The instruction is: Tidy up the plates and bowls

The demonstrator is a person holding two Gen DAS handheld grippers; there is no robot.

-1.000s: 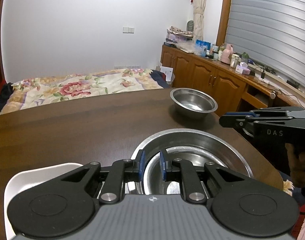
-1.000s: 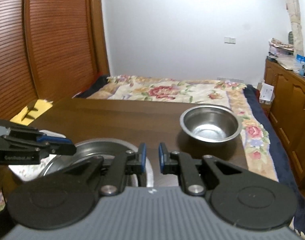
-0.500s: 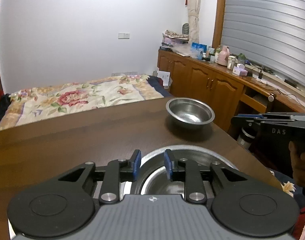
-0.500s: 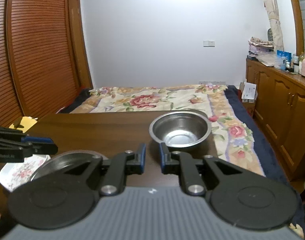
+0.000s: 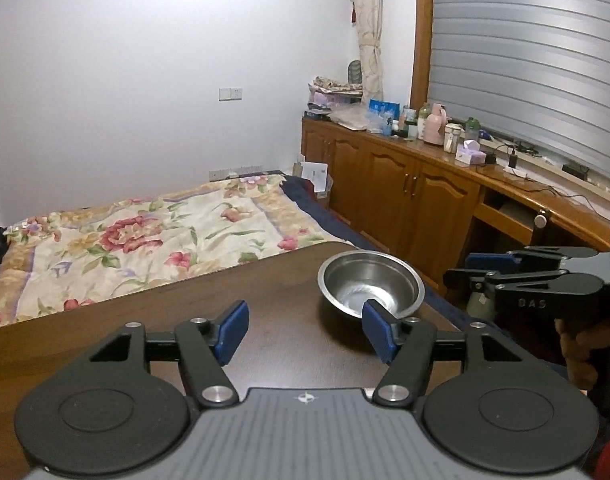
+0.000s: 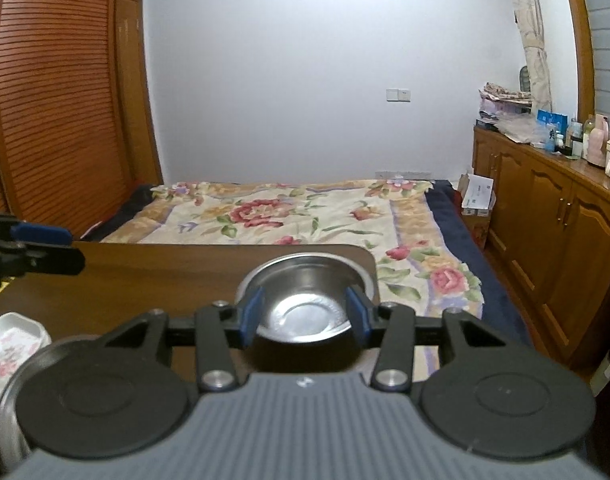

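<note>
Steel bowl is seen on the table just ahead of the right gripper, framed between its parted fingers. The left gripper is held with fingers wide apart, the bowl lying ahead to its right. A floral plate sits left of the right gripper.

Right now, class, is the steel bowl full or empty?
Empty: the bowl stands upright on the table, its bare shiny bottom showing.
</note>
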